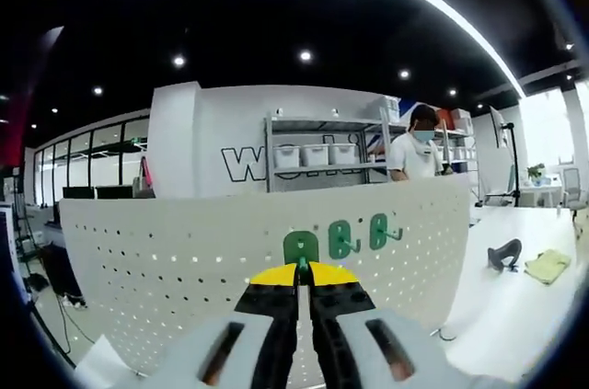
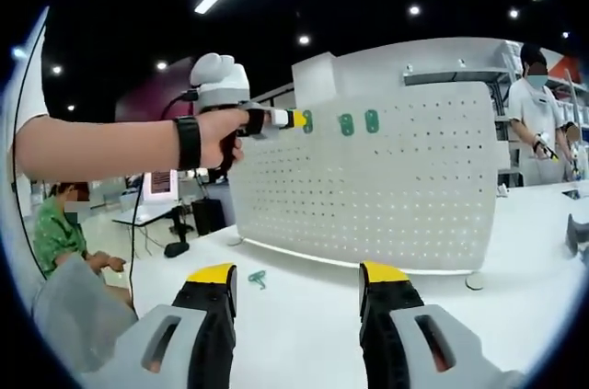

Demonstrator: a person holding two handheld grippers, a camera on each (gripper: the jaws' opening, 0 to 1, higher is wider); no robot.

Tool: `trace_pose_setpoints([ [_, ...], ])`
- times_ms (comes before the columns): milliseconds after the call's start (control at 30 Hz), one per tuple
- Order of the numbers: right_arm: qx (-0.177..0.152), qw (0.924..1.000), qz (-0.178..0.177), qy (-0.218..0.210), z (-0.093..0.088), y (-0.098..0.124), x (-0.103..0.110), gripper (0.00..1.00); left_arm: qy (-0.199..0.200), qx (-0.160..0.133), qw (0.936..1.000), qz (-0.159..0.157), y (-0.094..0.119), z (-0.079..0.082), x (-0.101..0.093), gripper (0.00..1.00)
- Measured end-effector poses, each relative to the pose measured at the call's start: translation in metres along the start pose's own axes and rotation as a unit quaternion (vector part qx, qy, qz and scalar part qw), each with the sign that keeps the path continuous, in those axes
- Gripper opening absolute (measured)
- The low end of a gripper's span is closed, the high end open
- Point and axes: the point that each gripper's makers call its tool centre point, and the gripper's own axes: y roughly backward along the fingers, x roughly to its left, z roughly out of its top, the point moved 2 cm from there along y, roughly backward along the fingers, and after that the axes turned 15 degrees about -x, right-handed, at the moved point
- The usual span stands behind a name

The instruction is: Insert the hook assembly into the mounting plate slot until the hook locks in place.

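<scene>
- Left gripper view: left gripper (image 1: 303,271) pinches a green hook (image 1: 300,247) against the white perforated pegboard (image 1: 184,251).
- Right gripper (image 2: 297,290) spread over bare white table (image 2: 304,315); spare green hook (image 2: 257,278) lies near.

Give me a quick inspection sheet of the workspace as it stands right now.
Surface: white table, mostly bare.
Job's things: white pegboard stands upright on the table; two green hooks already mounted along its top; a third green hook is held against the board by the left gripper; one spare green hook lies on the table.
Clutter: yellow cloth and a dark tool at the table's far end.
Grippers: left shut on the hook; right gripper open, above the table.
Cables: black cable hanging below the person's wrist.
Surroundings: shelving, people standing and seated.
</scene>
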Motion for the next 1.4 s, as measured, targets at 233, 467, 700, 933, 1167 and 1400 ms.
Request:
trace_pose_setpoints([
  [233,0.001,1.0,-0.001,-0.003,0.0,-0.001,-0.004,0.54,-0.01,0.006,0.9999,0.005,-0.01,-0.005,0.001,0.03],
  [467,0.003,0.9999,-0.007,-0.012,-0.004,0.003,-0.005,0.54,-0.014,0.018,0.9997,0.007,-0.014,-0.01,0.004,0.03],
  [700,0.005,0.9999,-0.006,-0.01,-0.004,0.004,-0.007,0.55,-0.012,0.023,0.9996,0.014,-0.023,-0.015,0.007,0.03],
  [933,0.004,0.9998,-0.008,-0.017,-0.005,0.005,-0.008,0.55,-0.016,0.023,0.9995,0.016,-0.031,-0.016,0.006,0.03],
  [1167,0.006,0.9997,-0.01,-0.023,-0.009,0.007,-0.007,0.55,-0.01,0.024,0.9994,0.024,-0.038,-0.018,0.01,0.03],
  [1400,0.012,0.9995,-0.014,-0.028,-0.015,0.011,-0.007,0.55,-0.002,0.014,0.9995,0.027,-0.043,-0.014,0.009,0.03],
])
